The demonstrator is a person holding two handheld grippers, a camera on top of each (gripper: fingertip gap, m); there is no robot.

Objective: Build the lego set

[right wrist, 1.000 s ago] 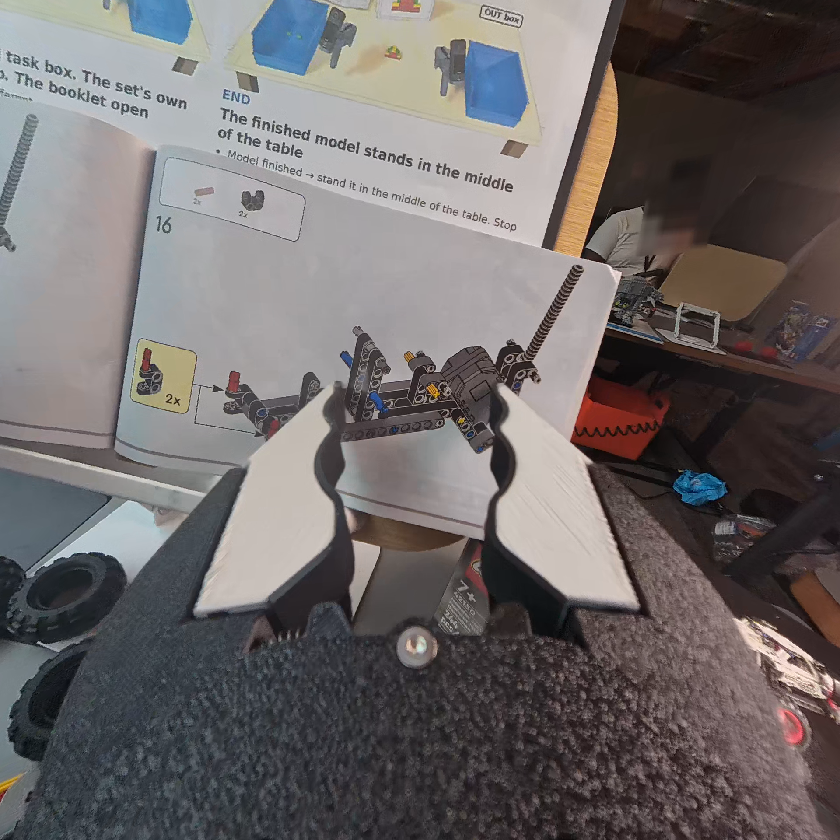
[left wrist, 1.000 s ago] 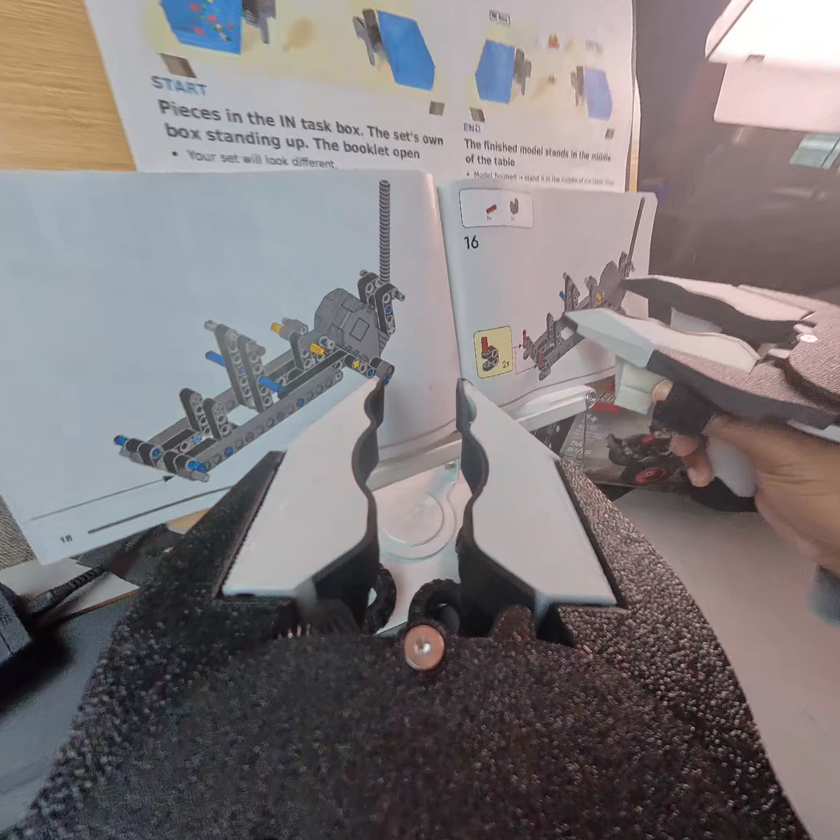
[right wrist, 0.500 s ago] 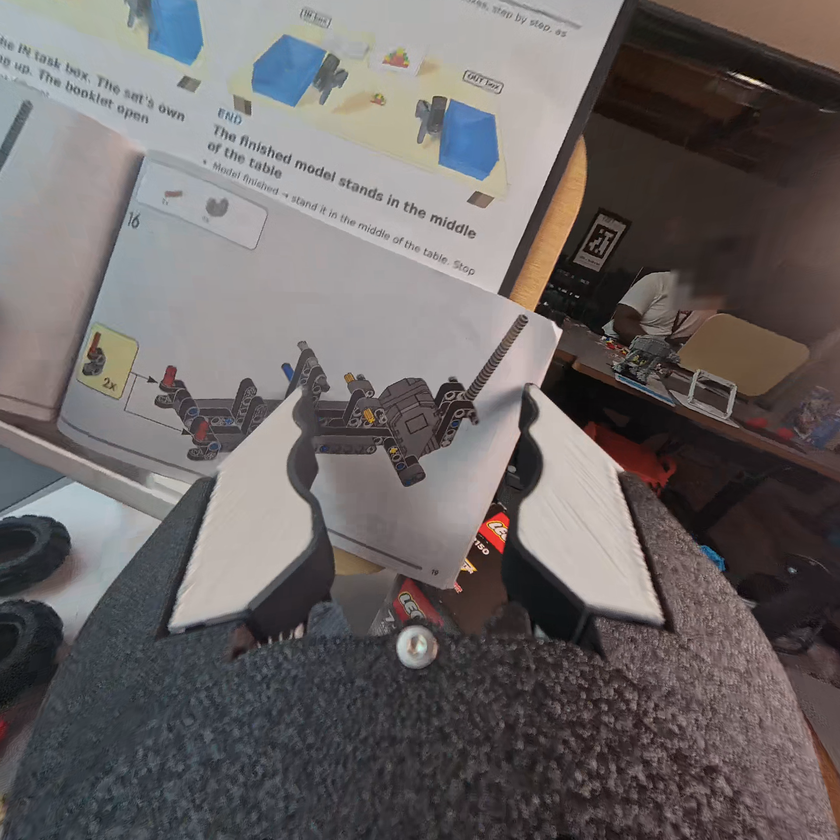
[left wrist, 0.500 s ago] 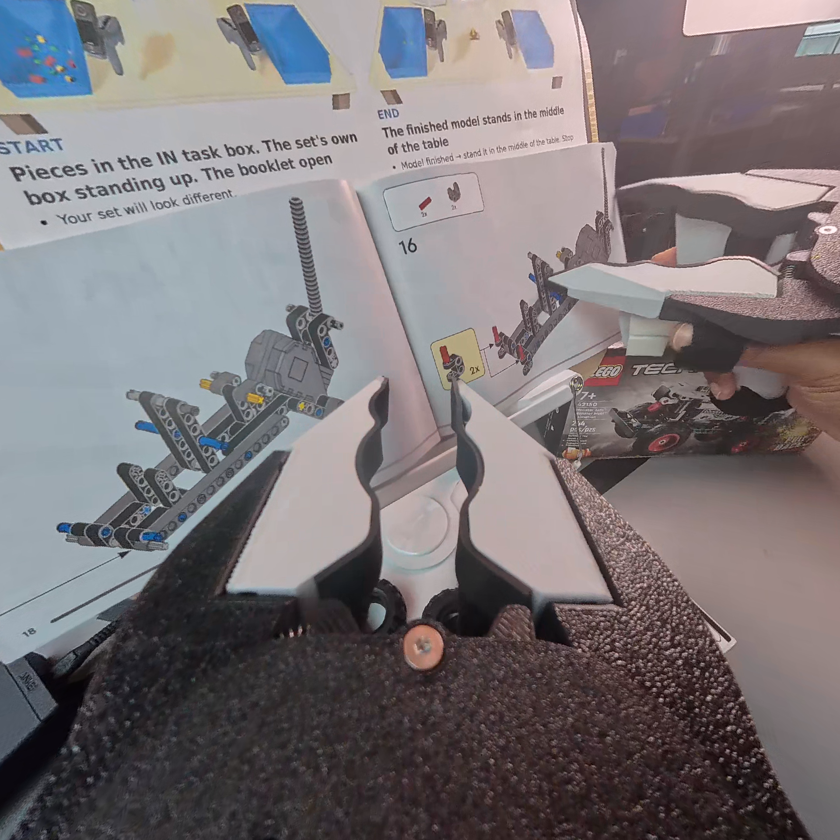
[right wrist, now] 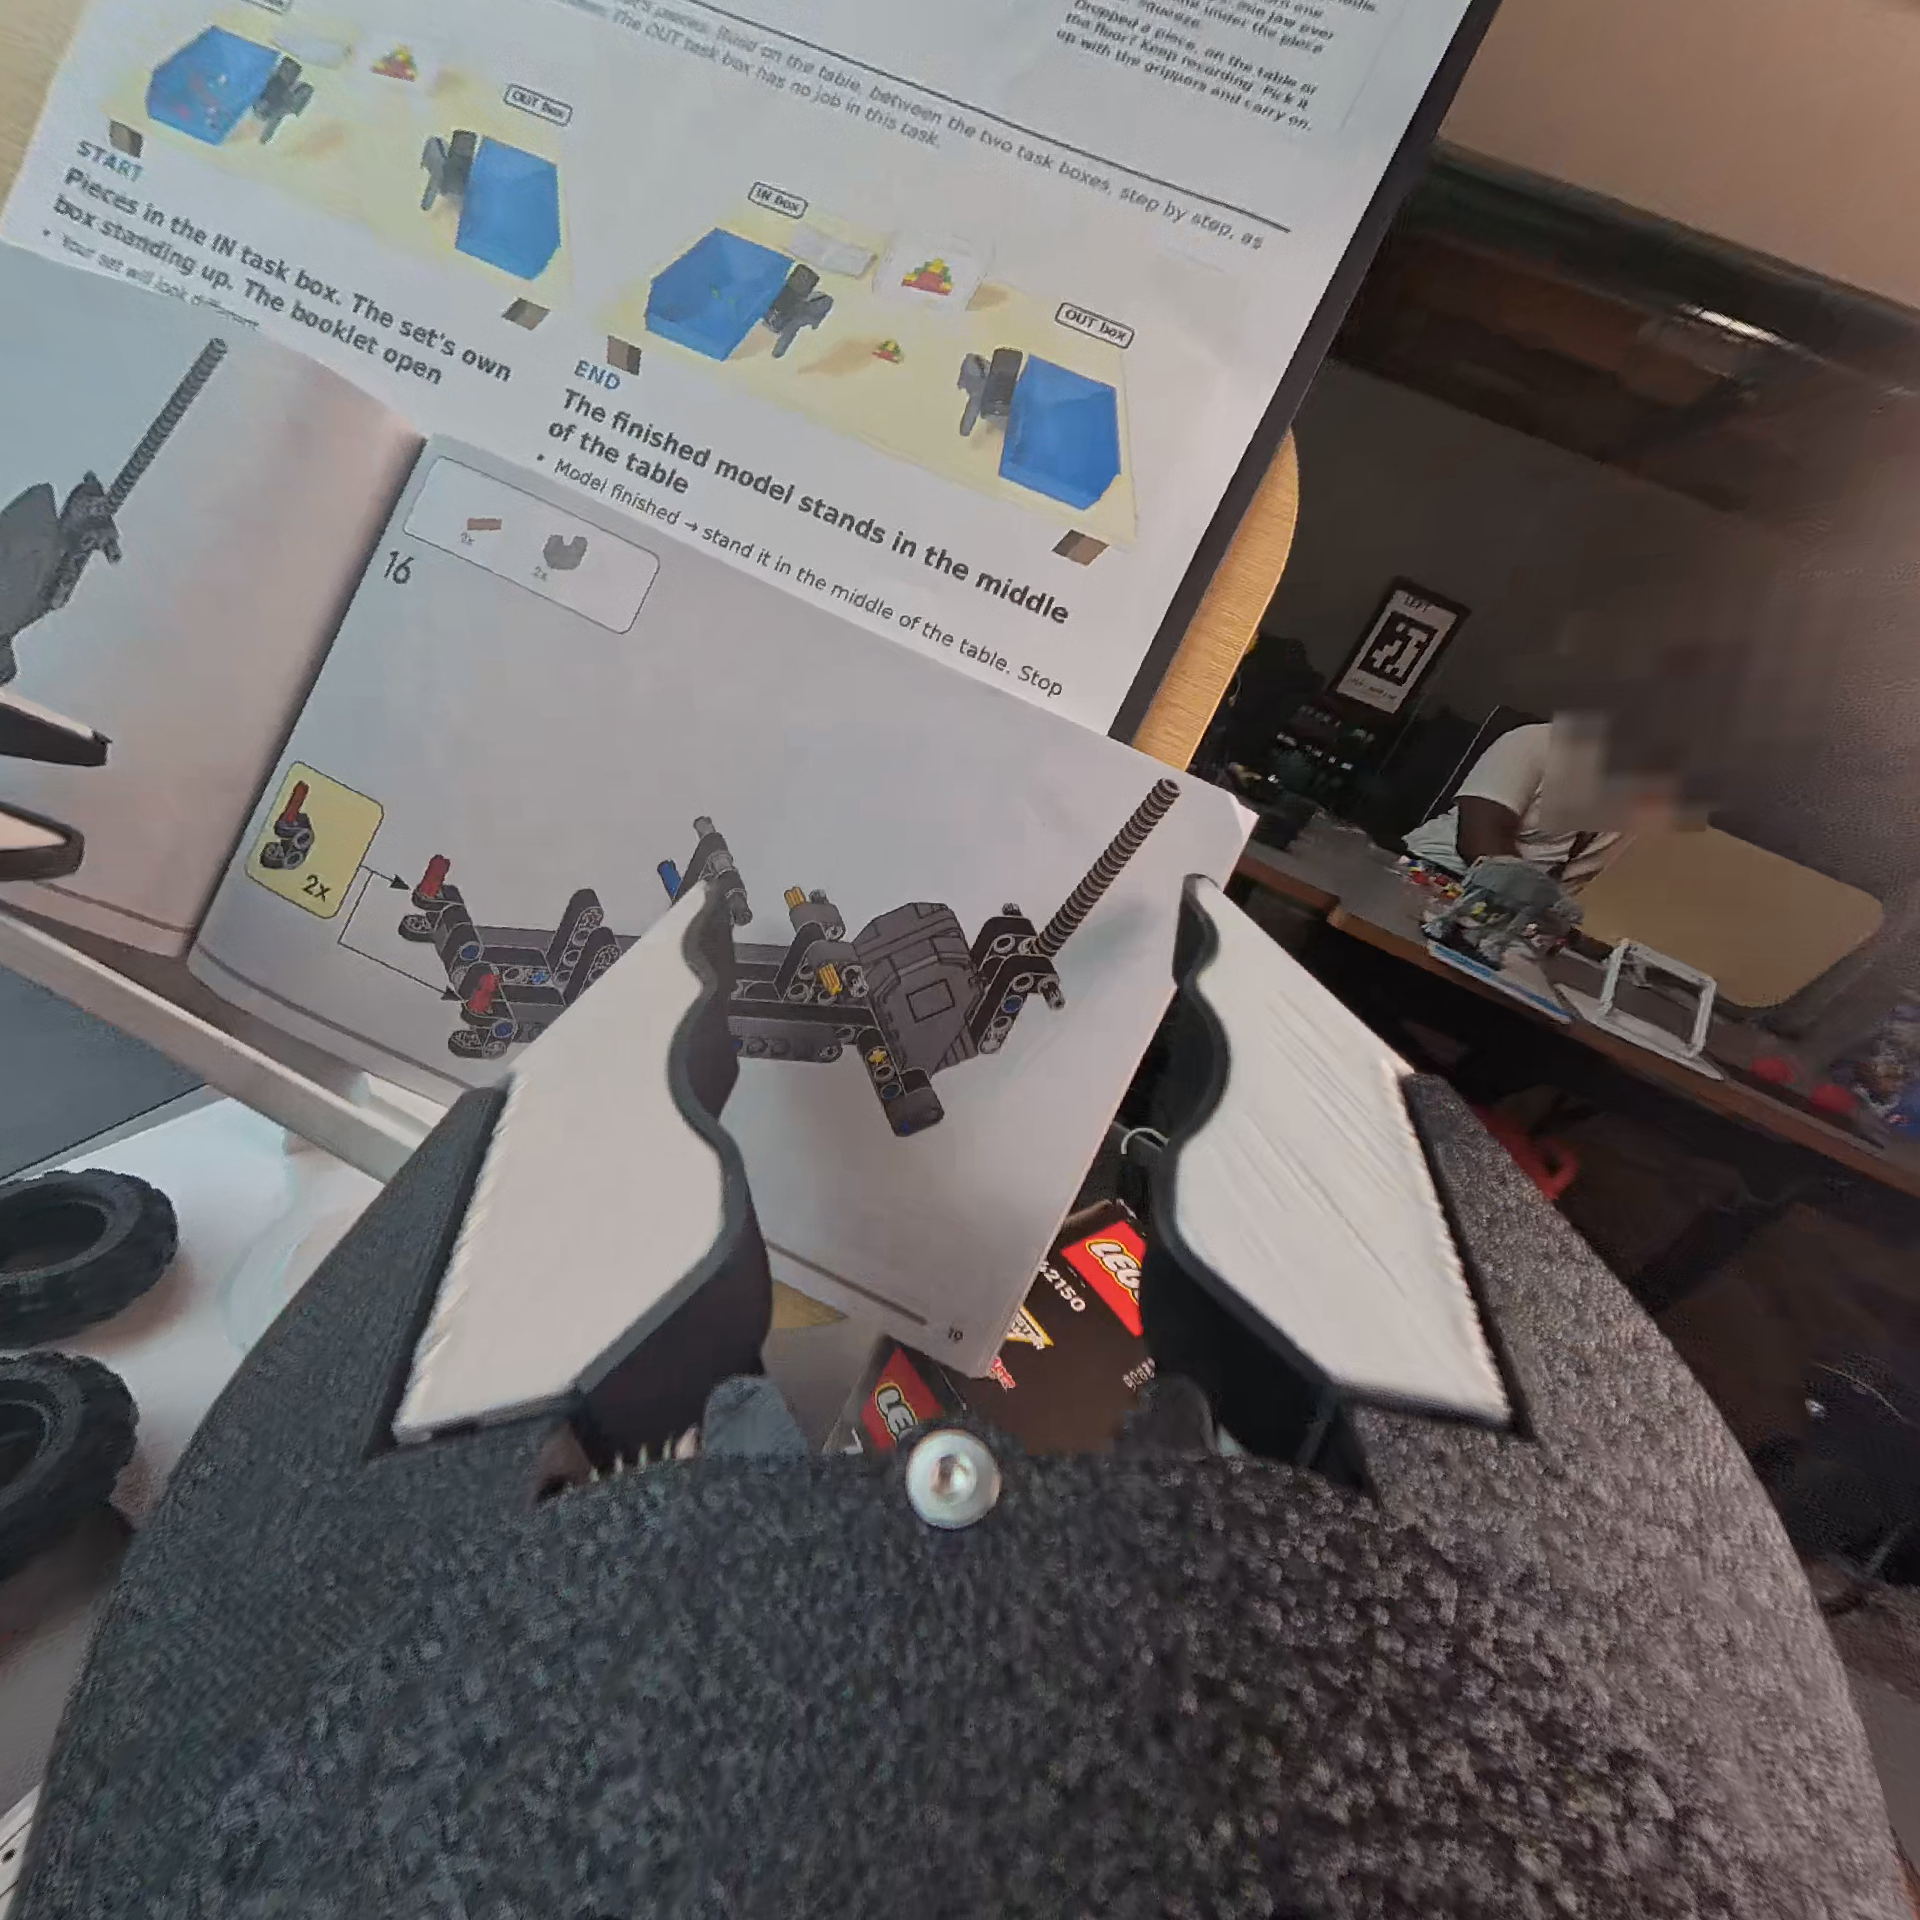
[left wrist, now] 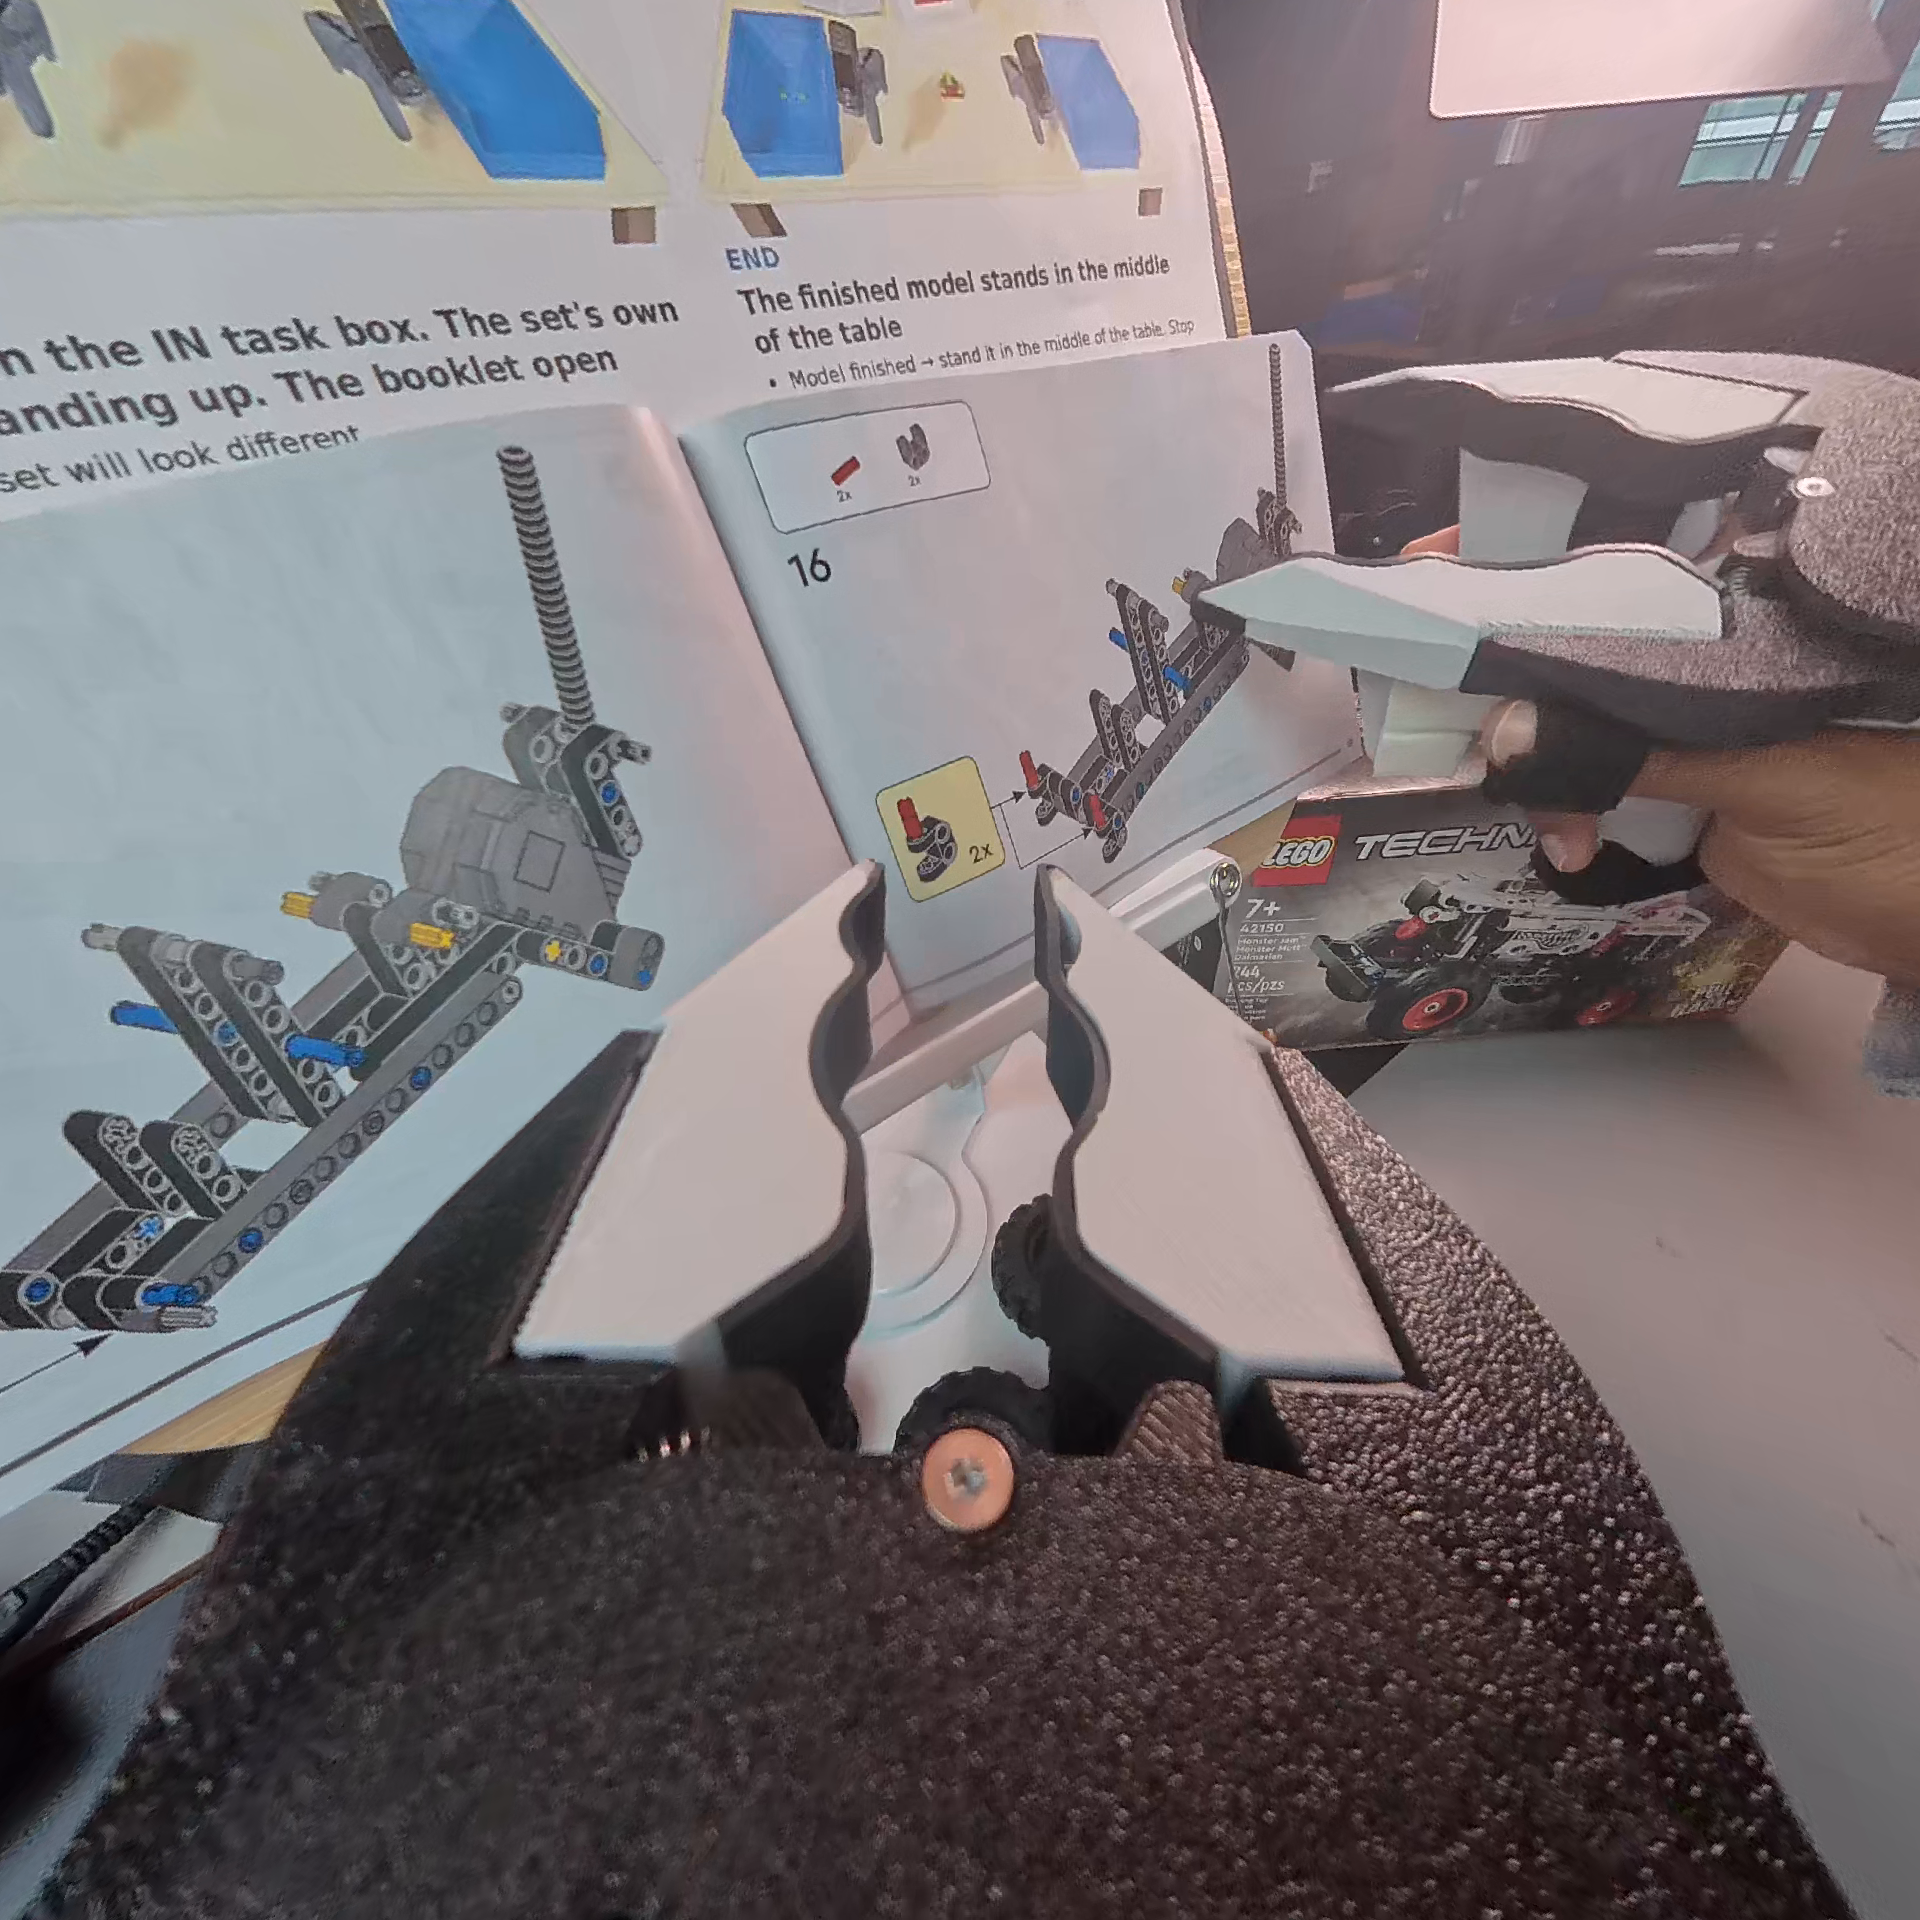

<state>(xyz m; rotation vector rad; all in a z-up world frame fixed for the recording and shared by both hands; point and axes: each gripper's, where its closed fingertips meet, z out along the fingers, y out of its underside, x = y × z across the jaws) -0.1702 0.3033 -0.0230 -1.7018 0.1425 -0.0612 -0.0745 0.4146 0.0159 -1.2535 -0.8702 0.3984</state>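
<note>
The open instruction booklet (left wrist: 436,810) stands upright on a white stand (left wrist: 1164,914) and shows a grey chassis drawing. My left gripper (left wrist: 956,894) is slightly open and empty, pointing at the booklet's lower middle. My right gripper (right wrist: 951,894) is wide open and empty. The right page's outer edge (right wrist: 1164,997) lies between its jaws, and I cannot tell whether they touch it. In the left wrist view the right gripper (left wrist: 1278,499), held by a hand, reaches in from the right at that page. The set's box (left wrist: 1455,914) lies behind the stand.
A large printed task sheet (left wrist: 520,208) stands behind the booklet. Black tyres (right wrist: 73,1236) lie on the white table at the left, one also shows between my left fingers (left wrist: 1023,1257). A person sits at a far table (right wrist: 1507,810).
My right gripper has opened wider and shifted right to the page's outer edge. The left wrist view has swung right, bringing the set's box into sight. Its jaw gap is unchanged.
</note>
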